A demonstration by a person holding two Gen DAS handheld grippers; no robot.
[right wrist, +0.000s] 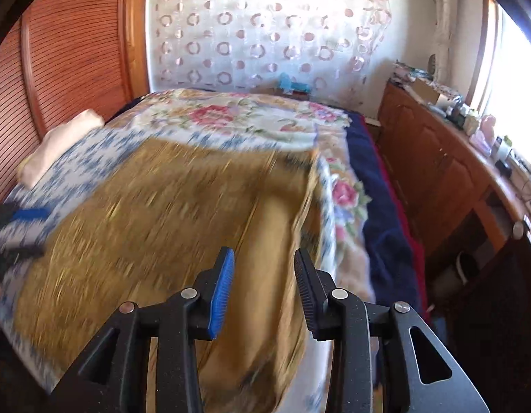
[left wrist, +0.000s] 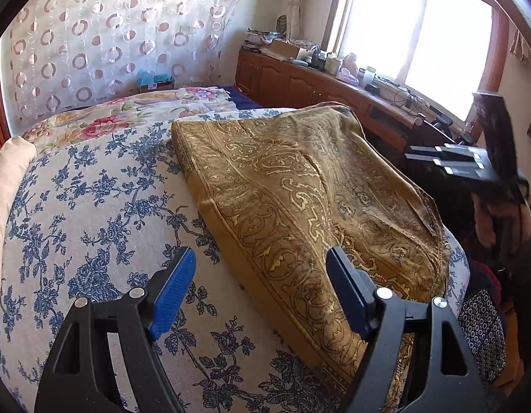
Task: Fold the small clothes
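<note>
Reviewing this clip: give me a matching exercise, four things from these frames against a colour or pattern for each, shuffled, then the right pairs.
Things:
1. folded cloth
2. bedsheet
3. curtain
4. cabinets

Descriptions:
A. white with blue flower sprigs
B. reddish-brown wood
C. golden-brown paisley
D. sheer with pink rings

Pairs: 1-C, 2-A, 3-D, 4-B

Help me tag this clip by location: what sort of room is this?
Most likely a home bedroom: a bed with floral covers, a curtained window, and a long wooden cabinet cluttered with household items along the wall.
</note>
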